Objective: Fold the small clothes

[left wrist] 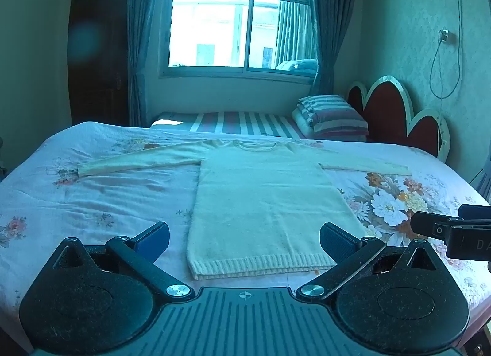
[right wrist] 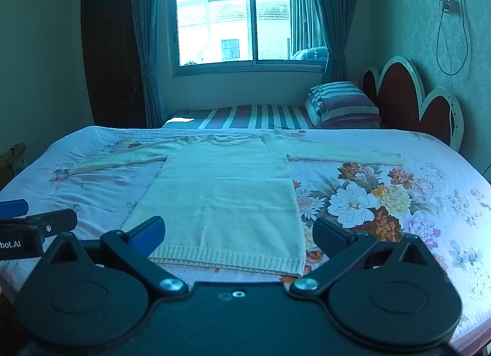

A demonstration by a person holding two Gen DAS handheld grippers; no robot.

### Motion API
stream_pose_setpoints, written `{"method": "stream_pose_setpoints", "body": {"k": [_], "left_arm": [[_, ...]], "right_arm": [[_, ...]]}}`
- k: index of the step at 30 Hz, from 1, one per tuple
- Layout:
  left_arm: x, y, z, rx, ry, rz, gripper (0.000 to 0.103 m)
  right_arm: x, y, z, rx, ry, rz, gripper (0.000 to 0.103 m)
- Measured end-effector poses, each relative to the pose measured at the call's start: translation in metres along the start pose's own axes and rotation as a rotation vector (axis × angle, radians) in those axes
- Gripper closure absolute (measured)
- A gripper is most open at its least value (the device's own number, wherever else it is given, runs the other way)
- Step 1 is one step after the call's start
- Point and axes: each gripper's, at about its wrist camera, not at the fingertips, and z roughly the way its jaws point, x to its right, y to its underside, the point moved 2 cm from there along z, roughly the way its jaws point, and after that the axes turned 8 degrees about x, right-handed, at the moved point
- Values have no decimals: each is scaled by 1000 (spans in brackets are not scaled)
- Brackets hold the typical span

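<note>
Cream knitted long-sleeved sweater (left wrist: 264, 202) lies flat, front up, on the bed with the pink floral sheet (left wrist: 92, 202). Ribbed hem at the near edge, round neckline at the far edge. Both sleeves stretched out sideways, roughly straight, one to each side of the body panel. No fold visible anywhere in the garment.

Left tool (left wrist: 245, 240): fingers spread wide, nothing between them. It hangs just short of the hem, above the near bed edge, aimed along the middle of the body panel. I cannot tell whether the fingertips touch the fabric; they look clear of it.

Right tool (right wrist: 239, 234): fingers likewise spread apart, empty. It sits beside the left one, slightly toward the right side of the hem; each tool shows at the edge of the other's view.

Background: a second bed with a striped cover (left wrist: 239, 124) and a folded striped quilt (left wrist: 331, 116) beyond, red scalloped headboard (left wrist: 396, 116) to the right, window with curtains (left wrist: 239, 18) behind.

Progress, as judged: spreading and smoothing appear complete; folding proper not yet begun. Left to do: sleeves brought in over the body, then the body folded hem toward neckline. Likely first grasp points are the cuffs or the hem corners.
</note>
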Motion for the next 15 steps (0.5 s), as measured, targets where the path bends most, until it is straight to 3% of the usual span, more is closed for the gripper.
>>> {"method": "stream_pose_setpoints", "body": {"k": [15], "left_arm": [[-2, 1, 2, 1, 6, -10, 0]], "right_arm": [[1, 1, 0, 1, -4, 8, 0]]}}
